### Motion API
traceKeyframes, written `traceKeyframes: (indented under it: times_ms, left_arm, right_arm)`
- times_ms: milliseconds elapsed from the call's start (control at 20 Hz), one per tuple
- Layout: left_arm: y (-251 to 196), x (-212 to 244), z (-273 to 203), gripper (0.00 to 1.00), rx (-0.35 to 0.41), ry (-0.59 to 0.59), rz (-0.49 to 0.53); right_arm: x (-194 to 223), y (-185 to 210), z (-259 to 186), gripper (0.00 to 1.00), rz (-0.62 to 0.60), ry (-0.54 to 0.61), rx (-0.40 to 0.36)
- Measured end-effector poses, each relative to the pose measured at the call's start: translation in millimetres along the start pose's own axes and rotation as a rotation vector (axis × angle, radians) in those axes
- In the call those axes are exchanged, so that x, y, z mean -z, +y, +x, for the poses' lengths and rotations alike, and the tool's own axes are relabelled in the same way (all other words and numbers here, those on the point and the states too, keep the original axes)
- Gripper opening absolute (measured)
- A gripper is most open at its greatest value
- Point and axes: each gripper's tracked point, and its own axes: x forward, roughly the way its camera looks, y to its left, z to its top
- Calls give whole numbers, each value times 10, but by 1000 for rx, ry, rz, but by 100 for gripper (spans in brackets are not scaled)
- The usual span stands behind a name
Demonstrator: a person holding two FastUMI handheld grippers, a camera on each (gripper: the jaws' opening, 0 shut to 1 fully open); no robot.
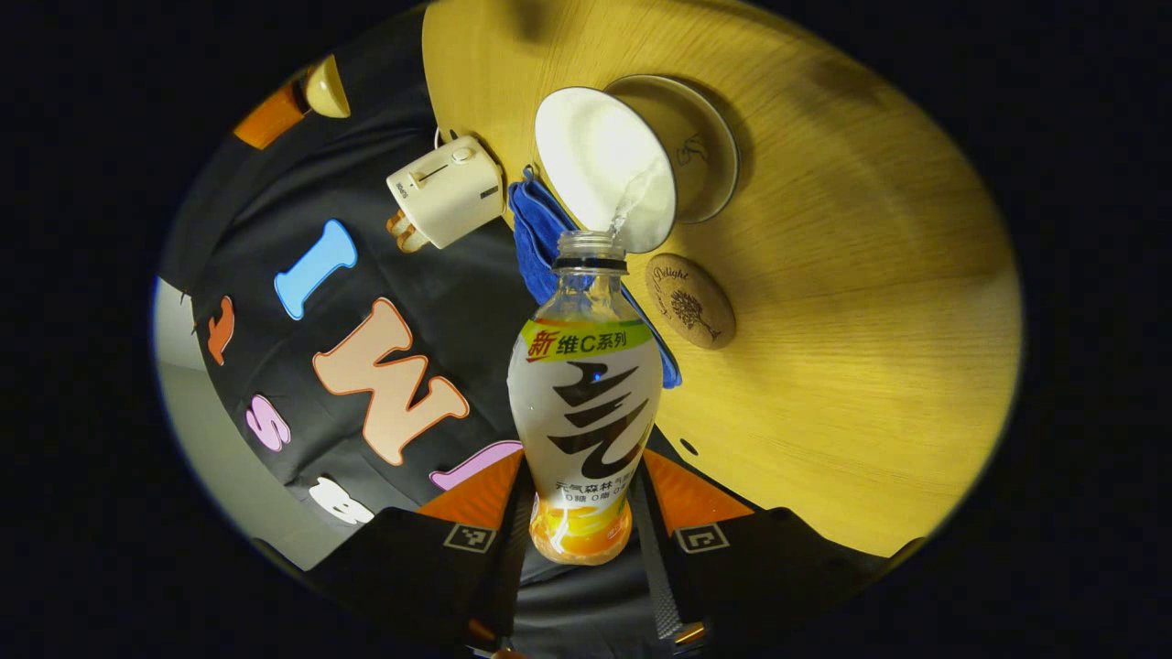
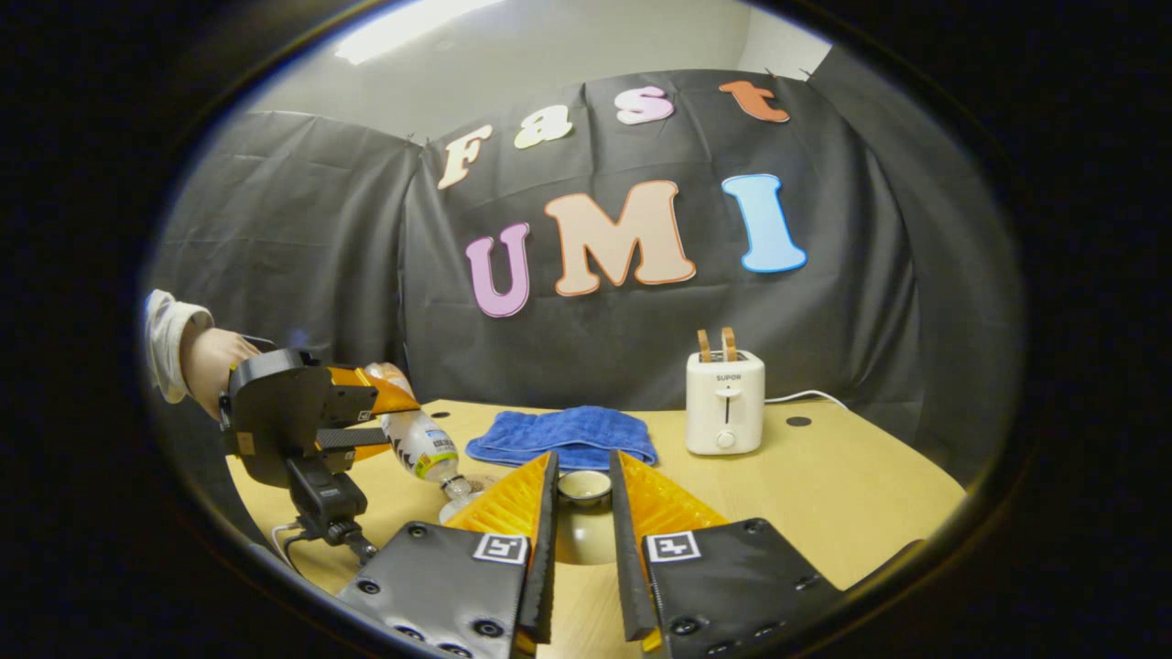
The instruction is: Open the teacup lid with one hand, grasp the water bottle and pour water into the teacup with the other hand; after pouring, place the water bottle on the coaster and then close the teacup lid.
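Observation:
In the left gripper view my left gripper (image 1: 586,485) is shut on the water bottle (image 1: 586,403), which is uncapped and tipped toward the white teacup (image 1: 600,160). A thin stream of water (image 1: 632,197) runs from its mouth into the cup, which stands on a saucer (image 1: 710,151). The round wooden coaster (image 1: 689,301) lies bare beside the cup. In the right gripper view my right gripper (image 2: 584,462) is shut on the teacup lid (image 2: 584,490), held above the table. Farther left there, the left gripper (image 2: 366,412) tilts the bottle (image 2: 421,444) downward; my finger hides the cup.
A blue cloth (image 2: 563,435) lies folded at the back of the wooden table (image 2: 824,494), close to the cup. A white toaster (image 2: 725,403) with two slices stands at the back right. A hand and sleeve (image 2: 183,352) hold the left gripper.

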Motion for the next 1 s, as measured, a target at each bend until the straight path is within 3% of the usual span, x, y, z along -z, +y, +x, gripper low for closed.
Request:
traceKeyframes:
  times_ms: [1000]
  left_arm:
    - [-90,-23,-56,56,38,8,42]
  right_arm:
    - [-6,60,-24,32,-9,0,-12]
